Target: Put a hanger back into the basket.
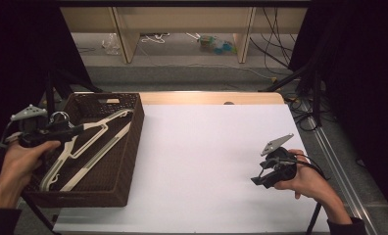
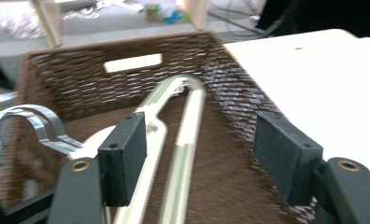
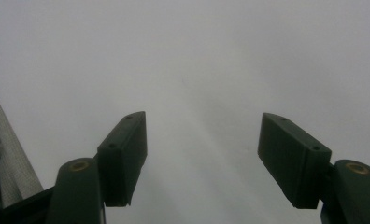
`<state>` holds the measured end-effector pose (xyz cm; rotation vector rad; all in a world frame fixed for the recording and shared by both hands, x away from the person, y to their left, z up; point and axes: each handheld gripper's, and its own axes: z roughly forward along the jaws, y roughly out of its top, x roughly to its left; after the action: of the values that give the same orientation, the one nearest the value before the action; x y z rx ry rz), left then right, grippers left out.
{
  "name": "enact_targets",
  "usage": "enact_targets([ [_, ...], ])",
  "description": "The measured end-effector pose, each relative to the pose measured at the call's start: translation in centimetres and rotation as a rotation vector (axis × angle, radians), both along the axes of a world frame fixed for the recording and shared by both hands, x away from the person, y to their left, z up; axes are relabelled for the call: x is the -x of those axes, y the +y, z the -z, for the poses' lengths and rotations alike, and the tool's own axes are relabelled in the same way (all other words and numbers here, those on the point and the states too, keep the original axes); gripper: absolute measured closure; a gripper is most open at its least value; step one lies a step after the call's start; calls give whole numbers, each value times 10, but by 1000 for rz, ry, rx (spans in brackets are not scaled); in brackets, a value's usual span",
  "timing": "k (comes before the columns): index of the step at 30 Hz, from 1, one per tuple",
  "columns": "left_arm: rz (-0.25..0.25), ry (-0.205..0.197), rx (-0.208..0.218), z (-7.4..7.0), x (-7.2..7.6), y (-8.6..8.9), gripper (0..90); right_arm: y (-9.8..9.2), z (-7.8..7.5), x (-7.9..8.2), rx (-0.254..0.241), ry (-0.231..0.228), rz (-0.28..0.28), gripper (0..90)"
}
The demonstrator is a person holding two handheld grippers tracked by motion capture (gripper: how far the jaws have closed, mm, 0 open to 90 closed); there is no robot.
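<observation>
**High view: hanger lies in the basket, both grippers empty**

High view, from the left: the left gripper (image 1: 67, 131) hovers over the near-left part of the brown woven basket (image 1: 133, 142), which sits at the table's left edge. Inside it the white clothes hanger (image 1: 91, 147) lies slanted, its metal hook (image 1: 60, 117) toward the far-left corner and one shoulder leaning up toward the far-right wall. In the left gripper view the jaws stand spread with nothing pressed between them; the hanger (image 2: 174, 140) runs along the basket floor below and beyond the pads (image 2: 124, 158). Judging by this, the placing looks done, with only the pull-away left. Across the bare white table (image 1: 206, 161), well apart, the right gripper (image 1: 260, 180) rests low near the right side, jaws released and empty over the plain surface (image 3: 197, 70), so no further item seems to be waiting
</observation>
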<state>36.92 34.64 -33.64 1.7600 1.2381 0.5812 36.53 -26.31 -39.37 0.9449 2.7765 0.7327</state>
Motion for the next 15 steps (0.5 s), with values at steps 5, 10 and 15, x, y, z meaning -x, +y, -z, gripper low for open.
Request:
enact_targets([
  [5,80,-60,9,-1,31,-38,305,3,2,-1,-31,-25,22,335],
  [10,130,-95,112,8,52,-70,308,7,5,0,-54,-56,27,332],
  [15,177,-121,69,22,61,-98,294,13,6,4,-117,-108,78,324],
])
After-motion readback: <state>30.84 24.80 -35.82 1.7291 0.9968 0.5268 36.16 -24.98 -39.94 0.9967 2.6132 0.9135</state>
